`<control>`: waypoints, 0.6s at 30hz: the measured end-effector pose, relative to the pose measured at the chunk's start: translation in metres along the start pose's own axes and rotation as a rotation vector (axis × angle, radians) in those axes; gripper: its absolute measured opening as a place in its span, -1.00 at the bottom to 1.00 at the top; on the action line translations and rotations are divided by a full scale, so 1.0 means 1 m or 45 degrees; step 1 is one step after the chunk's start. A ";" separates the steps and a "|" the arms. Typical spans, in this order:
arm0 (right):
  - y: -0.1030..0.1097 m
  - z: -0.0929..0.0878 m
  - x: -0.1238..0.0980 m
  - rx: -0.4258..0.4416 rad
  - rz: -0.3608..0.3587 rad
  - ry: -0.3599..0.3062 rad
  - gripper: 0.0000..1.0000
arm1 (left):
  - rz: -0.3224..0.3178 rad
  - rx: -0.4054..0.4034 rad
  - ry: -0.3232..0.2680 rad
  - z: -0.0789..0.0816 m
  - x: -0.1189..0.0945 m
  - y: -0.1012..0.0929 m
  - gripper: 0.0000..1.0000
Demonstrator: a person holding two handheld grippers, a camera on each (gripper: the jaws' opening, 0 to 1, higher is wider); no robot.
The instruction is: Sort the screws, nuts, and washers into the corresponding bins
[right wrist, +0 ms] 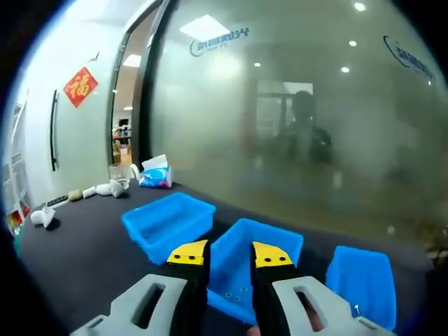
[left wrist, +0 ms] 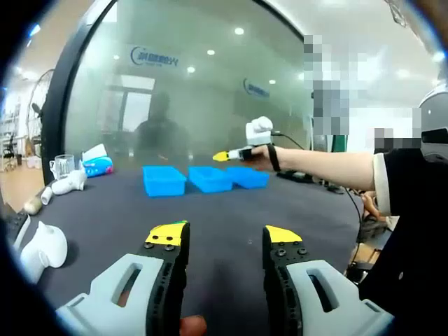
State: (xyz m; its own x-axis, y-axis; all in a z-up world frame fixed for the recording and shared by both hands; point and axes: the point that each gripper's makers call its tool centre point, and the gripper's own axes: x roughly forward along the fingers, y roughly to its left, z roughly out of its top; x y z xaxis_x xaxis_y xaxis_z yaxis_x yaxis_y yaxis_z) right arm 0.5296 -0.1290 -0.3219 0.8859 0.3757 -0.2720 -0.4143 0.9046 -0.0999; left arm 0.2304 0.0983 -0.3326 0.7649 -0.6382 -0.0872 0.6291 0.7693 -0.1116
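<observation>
While the right gripper (right wrist: 229,253) hovers over the middle bin (right wrist: 246,269) at the lower centre of the right gripper view, its jaws stand a narrow gap apart with nothing visible between them. Small parts lie on that bin's floor, so some sorting looks done. The left bin (right wrist: 168,222) and right bin (right wrist: 360,280) flank it. In the left gripper view, the left gripper (left wrist: 222,234) waits wide open and empty over the dark table (left wrist: 105,210); whether loose parts remain there I cannot tell.
</observation>
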 end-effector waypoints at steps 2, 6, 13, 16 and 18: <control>0.003 -0.003 -0.004 -0.009 0.012 0.000 -0.51 | 0.002 0.001 -0.002 0.001 0.000 0.001 -0.19; 0.014 -0.009 -0.016 -0.027 0.047 -0.005 -0.50 | 0.005 0.005 -0.001 0.001 -0.001 0.001 -0.19; 0.036 -0.016 -0.050 -0.009 0.127 -0.041 -0.49 | 0.009 0.008 -0.003 0.003 -0.001 0.002 -0.18; 0.048 -0.022 -0.070 -0.031 0.157 -0.054 -0.47 | 0.008 0.012 -0.004 0.003 -0.001 0.001 -0.18; 0.056 -0.024 -0.088 -0.031 0.182 -0.076 -0.47 | 0.006 0.016 -0.001 0.003 -0.001 0.000 -0.18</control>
State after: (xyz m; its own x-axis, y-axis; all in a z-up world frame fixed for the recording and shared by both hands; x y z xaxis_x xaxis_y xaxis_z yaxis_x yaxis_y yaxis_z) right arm 0.4238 -0.1161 -0.3264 0.8279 0.5126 -0.2277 -0.5417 0.8360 -0.0875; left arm 0.2296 0.0988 -0.3295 0.7678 -0.6348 -0.0868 0.6274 0.7724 -0.0988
